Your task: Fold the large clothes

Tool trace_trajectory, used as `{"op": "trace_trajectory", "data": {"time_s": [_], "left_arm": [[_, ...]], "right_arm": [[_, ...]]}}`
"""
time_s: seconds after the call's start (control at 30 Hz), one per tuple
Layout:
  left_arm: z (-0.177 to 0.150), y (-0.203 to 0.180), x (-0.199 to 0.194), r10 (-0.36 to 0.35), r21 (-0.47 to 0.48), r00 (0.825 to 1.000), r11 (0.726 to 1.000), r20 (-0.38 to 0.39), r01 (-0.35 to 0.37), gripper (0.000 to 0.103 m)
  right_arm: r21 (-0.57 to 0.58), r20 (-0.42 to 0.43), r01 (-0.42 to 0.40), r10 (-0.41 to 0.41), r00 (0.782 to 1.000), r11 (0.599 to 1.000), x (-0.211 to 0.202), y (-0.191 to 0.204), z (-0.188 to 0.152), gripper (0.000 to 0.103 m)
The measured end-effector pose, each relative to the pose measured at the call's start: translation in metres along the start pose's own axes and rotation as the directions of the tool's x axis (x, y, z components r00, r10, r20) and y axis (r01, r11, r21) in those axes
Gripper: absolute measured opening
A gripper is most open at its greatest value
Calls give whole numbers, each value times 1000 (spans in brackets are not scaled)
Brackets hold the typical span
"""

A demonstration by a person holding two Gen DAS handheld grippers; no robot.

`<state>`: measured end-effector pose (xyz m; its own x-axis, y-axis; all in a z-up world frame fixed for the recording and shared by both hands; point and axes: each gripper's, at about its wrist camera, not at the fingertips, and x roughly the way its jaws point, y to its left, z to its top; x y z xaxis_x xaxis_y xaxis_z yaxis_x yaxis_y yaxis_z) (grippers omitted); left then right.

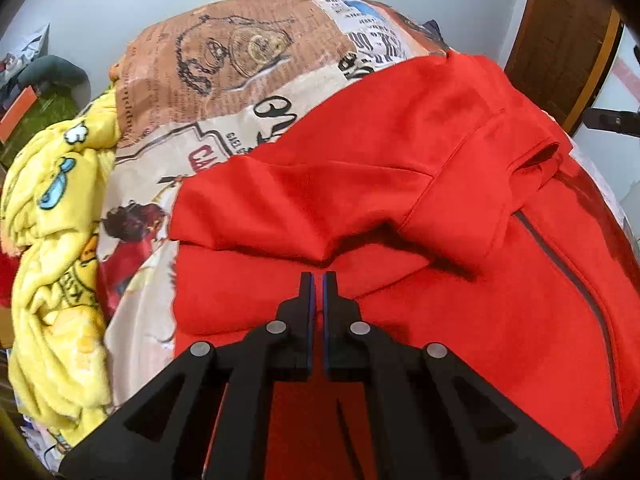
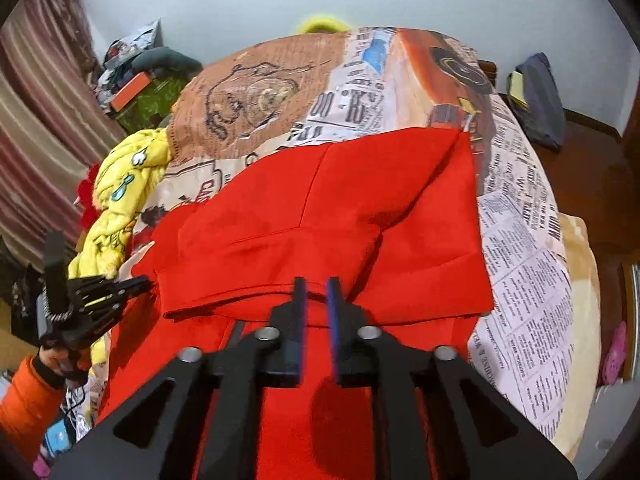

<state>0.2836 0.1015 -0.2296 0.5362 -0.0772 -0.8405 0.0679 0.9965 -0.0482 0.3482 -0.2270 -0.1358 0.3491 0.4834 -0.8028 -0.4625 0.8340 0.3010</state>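
On the bed cover (image 2: pixel 520 248) the red garment (image 2: pixel 320 216) lies just ahead of both grippers; left gripper (image 1: pixel 319 280) is pressed together, empty; right gripper (image 2: pixel 317 286) is slightly spread, nearer the folded edge.

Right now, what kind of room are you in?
Probably a bedroom. A red jacket lies spread on a bed with a newspaper-print cover, a yellow blanket is bunched at the bed's side, and striped curtains hang along the wall.
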Motion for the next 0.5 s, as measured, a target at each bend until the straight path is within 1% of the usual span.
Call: {"op": "trace_trajectory", "data": {"time_s": [0.03,0.07,0.1,0.13,0.2,0.3,0.33,0.37,0.43,0.5], "left_arm": [[-1,2,-5,-10,-10,1000,1000,-2,10,7],[-1,4,-7,-16,-20,1000,1000,-4,16,12],[-1,7,-10,-22,-39,1000,999,-2,22,23],[-1,10,-15,-35,-63,999,997,8,36,36],[1,13,-22,-68,-105,997,992,31,70,47],[8,18,-23,-156,-191,987,968,46,162,51],[10,19,-20,-207,-224,977,951,44,211,53],[13,18,-17,-236,-243,971,940,43,239,53],[17,15,-6,-313,-291,949,905,43,311,53],[20,10,3,-356,-311,934,884,37,350,53]], "right_arm": [[11,-1,6,-6,1000,1000,1,-1,1,33],[24,7,12,-12,1000,1000,1,-2,1,44],[31,16,17,-18,1000,999,1,-3,1,50],[35,22,29,-30,999,999,3,-3,2,51],[43,17,39,-40,999,998,10,-5,4,52],[89,-9,9,-8,1000,996,26,-14,11,52],[103,-17,1,1,1000,995,31,-17,13,52],[126,-27,-6,10,1000,992,39,-22,15,52],[157,-52,-12,21,998,988,54,-28,18,52],[173,-80,-19,34,996,985,68,-33,19,52]]}}
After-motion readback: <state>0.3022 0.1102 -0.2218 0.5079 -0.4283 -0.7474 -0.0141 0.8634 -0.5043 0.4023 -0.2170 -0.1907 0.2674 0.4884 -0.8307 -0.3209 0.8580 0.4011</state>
